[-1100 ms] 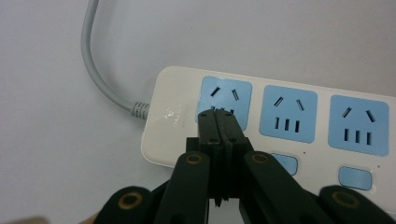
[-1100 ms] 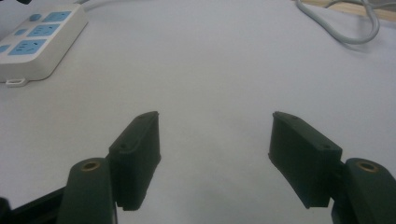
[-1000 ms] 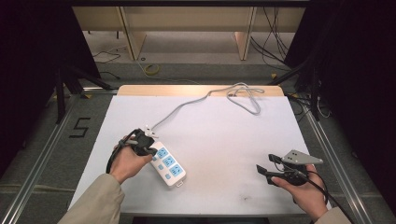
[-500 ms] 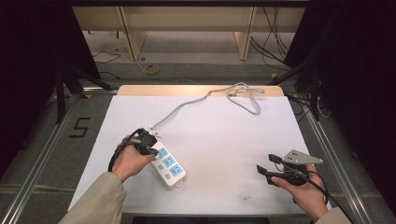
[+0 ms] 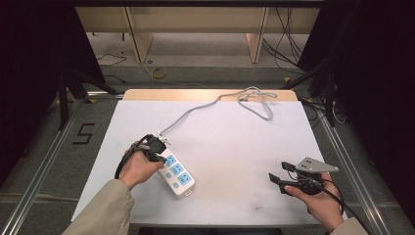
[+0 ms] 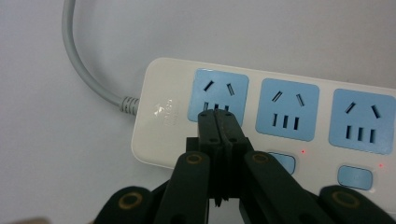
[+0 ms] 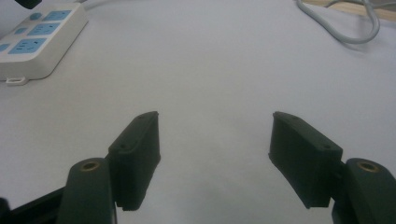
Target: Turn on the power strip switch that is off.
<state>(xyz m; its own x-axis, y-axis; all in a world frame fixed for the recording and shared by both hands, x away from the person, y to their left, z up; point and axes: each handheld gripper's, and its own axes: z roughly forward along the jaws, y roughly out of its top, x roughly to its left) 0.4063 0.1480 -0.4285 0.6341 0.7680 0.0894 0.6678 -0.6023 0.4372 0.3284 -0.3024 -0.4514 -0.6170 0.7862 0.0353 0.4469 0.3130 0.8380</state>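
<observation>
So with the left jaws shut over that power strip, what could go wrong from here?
1. The left gripper, its jaws closed, sits over the first blue socket of the white power strip; pressing down could push the tips into the slots, and red indicator lights suggest it may be live.
2. Nothing pins the strip, so a sideways push may slide it across the white table.
3. The right gripper rests open and far off, too distant to steady it quickly.

White-topped bench [image 5: 235,147] with bare wood strip along far edge. White power strip [image 5: 177,175] lay flat at near left; its grey cable [image 5: 215,100] looped at far edge.
</observation>
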